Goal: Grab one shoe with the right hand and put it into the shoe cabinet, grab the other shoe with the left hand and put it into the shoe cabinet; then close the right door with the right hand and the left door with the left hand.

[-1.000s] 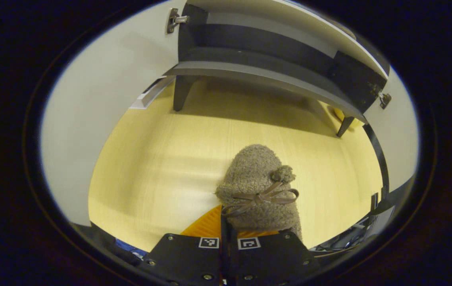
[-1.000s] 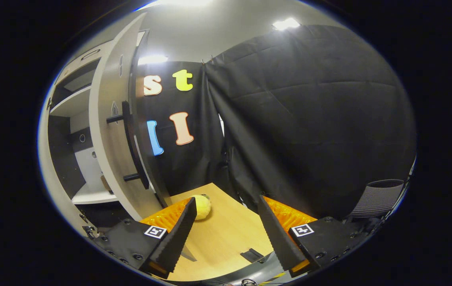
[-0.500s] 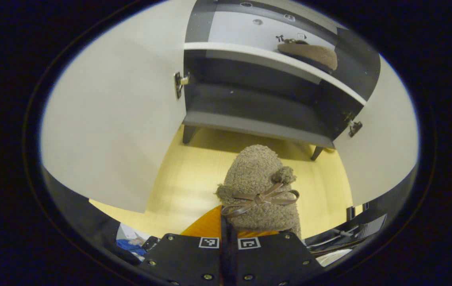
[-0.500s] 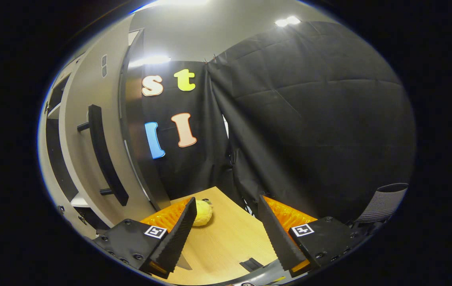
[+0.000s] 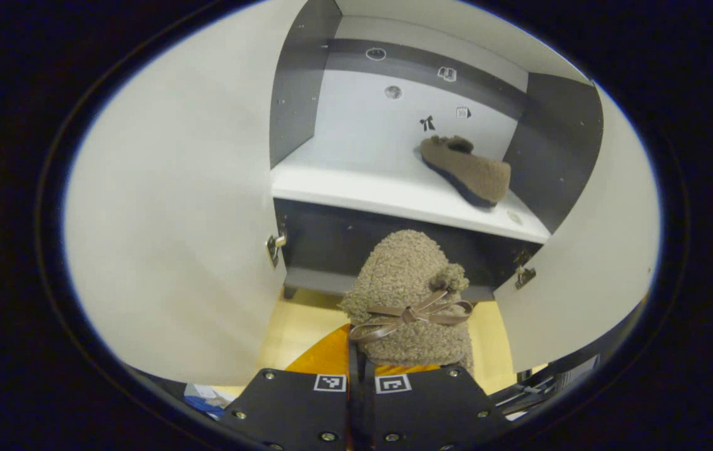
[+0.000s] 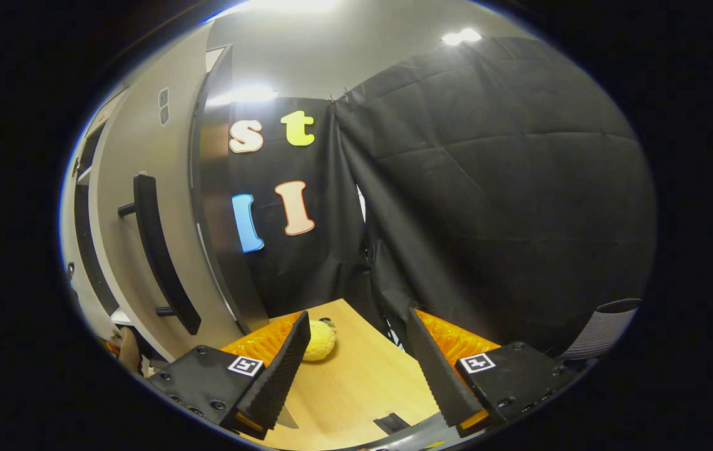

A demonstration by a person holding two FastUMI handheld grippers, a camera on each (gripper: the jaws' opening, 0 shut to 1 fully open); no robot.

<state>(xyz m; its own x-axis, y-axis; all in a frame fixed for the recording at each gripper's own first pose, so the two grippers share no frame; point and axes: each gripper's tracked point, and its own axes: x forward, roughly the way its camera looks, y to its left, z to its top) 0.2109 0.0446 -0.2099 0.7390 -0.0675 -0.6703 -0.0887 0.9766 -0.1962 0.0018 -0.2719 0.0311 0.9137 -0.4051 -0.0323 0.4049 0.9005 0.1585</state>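
So the left tongs [image 5: 361,351] are clamped tight on a fuzzy brown slipper [image 5: 407,300], the one with a little ribbon bow [image 5: 411,313] and a pompom [image 5: 451,276] on top. The two fingers sit practically together with the slipper's heel end pinched between them, and the toe points away from the camera toward the shoe cabinet [image 5: 306,94]. The slipper hangs in the air in front of the cabinet's dark lower part, just below the front edge of the white shelf [image 5: 362,188].

The other slipper [image 5: 466,169] sits on that white shelf, over toward the right side, near the cabinet's dark right wall, sole down and lying at a bit of an angle. Both doors stand wide open: the left door [image 5: 168,219] swings out on one side, the right door [image 5: 588,250] on the other, with metal hinges [image 5: 275,243] showing at the inner edges. A strip of light wooden floor [image 5: 306,326] shows under the cabinet.

In the right gripper view, the right tongs [image 6: 356,369] are spread wide with nothing between them, pointed off toward the black cloth wall [image 6: 487,188]. The outer face of the open cabinet door [image 6: 118,188] with its long dark bar handle [image 6: 159,257] is off to the left. A small yellow fuzzy ball thing [image 6: 320,338] lies on the floor by the cloth, just behind one finger.
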